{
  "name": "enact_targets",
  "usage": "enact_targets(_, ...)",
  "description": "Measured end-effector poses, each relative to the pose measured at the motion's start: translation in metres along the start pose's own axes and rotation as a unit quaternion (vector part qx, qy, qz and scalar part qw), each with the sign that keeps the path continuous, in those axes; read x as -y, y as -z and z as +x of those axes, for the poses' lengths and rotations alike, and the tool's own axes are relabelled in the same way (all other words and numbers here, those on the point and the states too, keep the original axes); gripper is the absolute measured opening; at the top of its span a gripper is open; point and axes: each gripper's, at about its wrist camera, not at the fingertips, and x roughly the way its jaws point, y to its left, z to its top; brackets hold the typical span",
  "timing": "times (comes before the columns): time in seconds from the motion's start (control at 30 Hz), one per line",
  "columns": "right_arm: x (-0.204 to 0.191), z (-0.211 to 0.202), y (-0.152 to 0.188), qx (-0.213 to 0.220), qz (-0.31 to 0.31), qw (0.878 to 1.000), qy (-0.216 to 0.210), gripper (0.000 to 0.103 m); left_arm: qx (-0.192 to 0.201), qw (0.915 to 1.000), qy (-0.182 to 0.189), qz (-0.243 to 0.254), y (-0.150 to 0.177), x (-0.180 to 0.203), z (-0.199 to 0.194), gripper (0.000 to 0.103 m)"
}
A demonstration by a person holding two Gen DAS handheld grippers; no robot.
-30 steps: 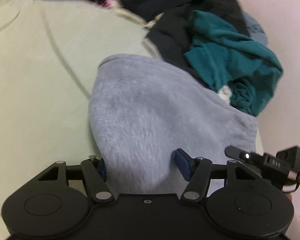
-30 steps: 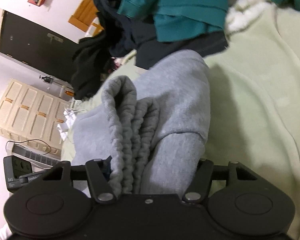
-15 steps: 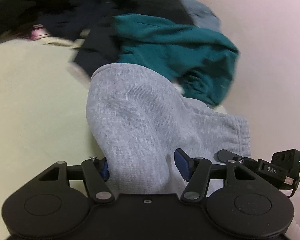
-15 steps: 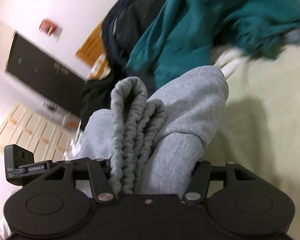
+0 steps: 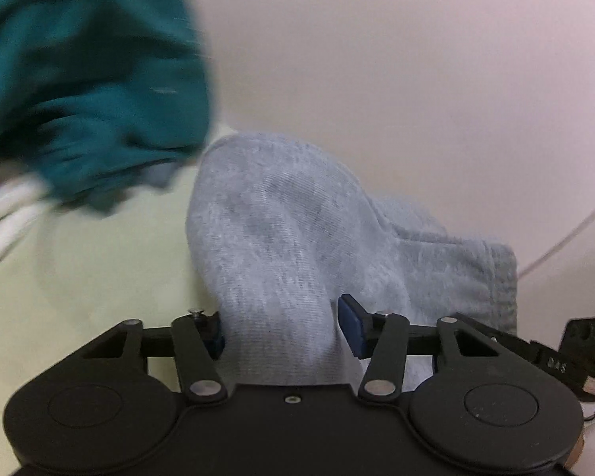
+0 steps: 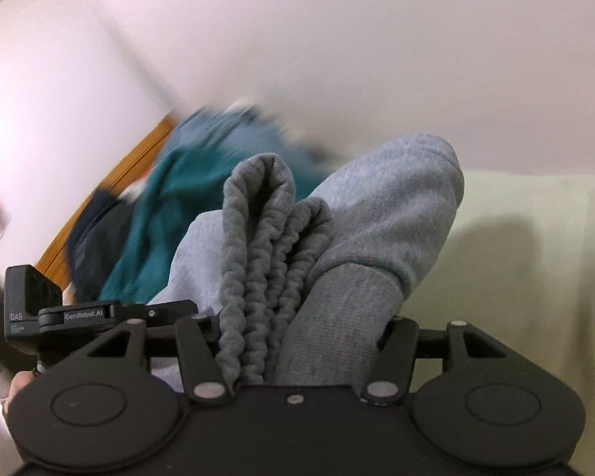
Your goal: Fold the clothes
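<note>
A folded grey garment (image 5: 289, 218) hangs between both grippers above the pale green bed cover (image 5: 79, 277). My left gripper (image 5: 283, 329) has a thick fold of it between its blue pads; the jaws are closing and press on the cloth. In the right wrist view the grey garment (image 6: 392, 198) shows its gathered elastic band and a cuff. My right gripper (image 6: 299, 333) is shut on that bunch. The fingertips are mostly buried in cloth.
A teal garment (image 5: 91, 79) and a white cloth (image 5: 4, 222) lie at the left, blurred. The right wrist view shows the teal garment (image 6: 158, 214), a dark garment (image 6: 95, 234) and a wooden frame (image 6: 111, 182). A plain wall (image 5: 416, 79) fills the background.
Both grippers have swung sideways with the grey garment, away from the clothes pile and toward the wall. The pile has slid to the left of both views. The left jaws have narrowed.
</note>
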Motion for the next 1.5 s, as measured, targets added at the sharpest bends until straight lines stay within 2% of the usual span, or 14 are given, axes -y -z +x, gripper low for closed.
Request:
enact_targets(0.1,0.040,0.002,0.016,0.045,0.048,0.997,0.039,0.057,-0.014,0.9989,0.009,0.045,-0.007,0.015,0.054,0.049)
enact_targets(0.2,0.063,0.011,0.028,0.046,0.084,0.993,0.066,0.057,-0.055,0.9960,-0.007,0.070,-0.006,0.021,0.103,0.047)
enact_targets(0.27,0.080,0.016,0.038,0.042,0.108,0.990,0.082,0.057,-0.061,0.9939,-0.020,0.089,-0.002,0.025,0.121,0.047)
enact_targets(0.33,0.093,0.017,0.047,0.047,0.132,0.986,0.084,0.057,-0.058,0.9934,-0.021,0.096,-0.001,0.024,0.126,0.048)
enact_targets(0.5,0.099,0.029,0.063,0.052,0.137,0.984,0.104,0.060,-0.064,0.9942,-0.020,0.083,-0.003,0.001,0.136,0.052)
enact_targets(0.73,0.086,0.033,0.066,0.035,0.081,0.987,0.138,0.066,-0.088,0.9934,-0.041,0.061,-0.009,-0.012,0.144,0.067)
enact_targets(0.8,0.086,0.037,0.068,0.027,0.072,0.986,0.150,0.070,-0.092,0.9927,-0.050,0.061,-0.010,-0.010,0.145,0.072)
enact_targets(0.87,0.088,0.041,0.070,0.021,0.062,0.984,0.168,0.087,-0.097,0.9911,-0.065,0.063,-0.011,-0.008,0.147,0.080)
enact_targets(0.93,0.091,0.041,0.067,0.021,0.056,0.982,0.180,0.096,-0.104,0.9901,-0.070,0.062,-0.012,-0.009,0.147,0.081)
enact_targets(1.0,0.092,0.046,0.065,0.014,0.044,0.980,0.191,0.097,-0.111,0.9896,-0.073,0.055,-0.015,-0.014,0.144,0.081)
enact_targets(1.27,0.084,0.037,0.050,-0.015,-0.006,0.977,0.214,0.101,-0.081,0.9816,-0.166,0.048,-0.027,-0.008,0.105,0.085)
enact_targets(1.4,0.071,0.041,0.038,-0.033,-0.017,0.973,0.230,0.102,-0.056,0.9733,-0.217,0.051,-0.029,0.003,0.069,0.088)
enact_targets(1.47,0.065,0.040,0.032,-0.042,-0.007,0.970,0.240,0.102,-0.049,0.9718,-0.227,0.040,-0.024,0.010,0.041,0.090)
enact_targets(1.5,0.060,0.039,0.029,-0.046,-0.004,0.968,0.246,0.102,-0.045,0.9721,-0.228,0.031,-0.021,0.012,0.028,0.094)
